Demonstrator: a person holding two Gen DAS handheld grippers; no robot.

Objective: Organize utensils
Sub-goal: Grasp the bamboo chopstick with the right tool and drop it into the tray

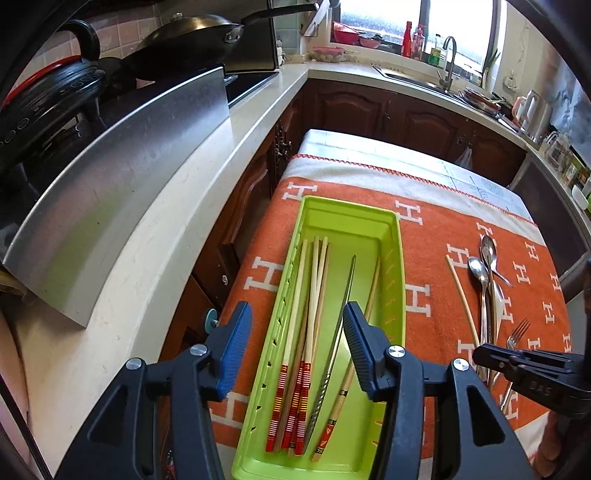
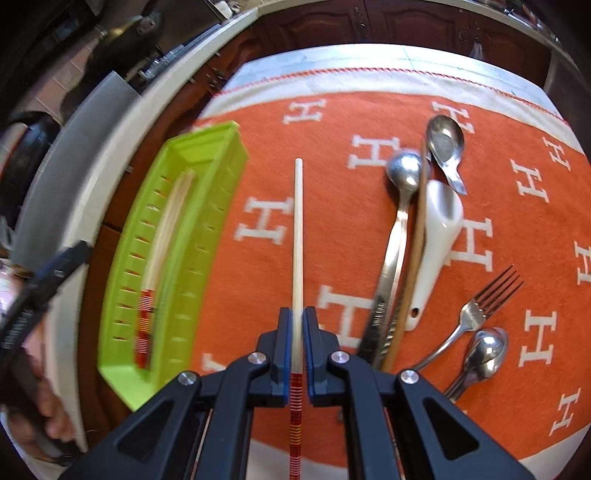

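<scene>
Left gripper gapes, holding nothing, above lime-green plastic tray; right gripper clamps one pale wooden chopstick with red-banded handle.

Left to right in right wrist view: tray, held chopstick, then loose steel spoons and steel fork on orange H-patterned cloth. Chopstick's long axis runs straight ahead along the fingers, roughly parallel to the tray's length. Tray lies left of the right gripper, so the carry goes leftward, judged without re-turning.

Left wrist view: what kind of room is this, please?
Most likely a home kitchen. A dark lidded wok sits on a black cooktop, a steel sink with curved tap stands under the window, and dark wooden cabinets run below the pale counter.
</scene>
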